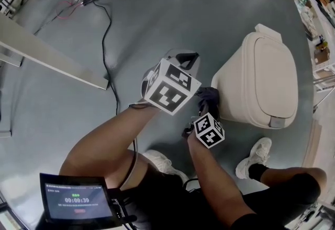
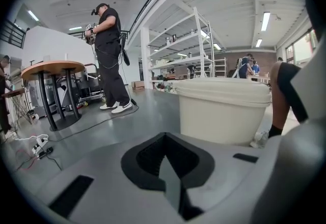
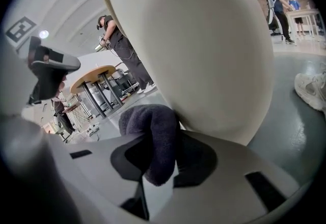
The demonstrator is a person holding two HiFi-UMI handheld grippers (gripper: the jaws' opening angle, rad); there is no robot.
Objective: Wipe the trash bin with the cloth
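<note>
The jaws of your right gripper (image 3: 155,169) clench the dark cloth (image 3: 153,134), pressed against the cream trash bin (image 3: 204,55), your forearm (image 1: 214,171) reaching low. Your left gripper (image 2: 170,179), jaws together on nothing, hovers higher, just left of the bin on the floor (image 1: 157,30).

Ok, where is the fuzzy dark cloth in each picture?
Head view: the cloth is in the middle, against the left side of the trash bin.
Left gripper view: the cloth is not in it; the trash bin stands right of centre.
Right gripper view: the cloth is low in the centre, pinched in the right claw.
Shared landmark: the trash bin.
</note>
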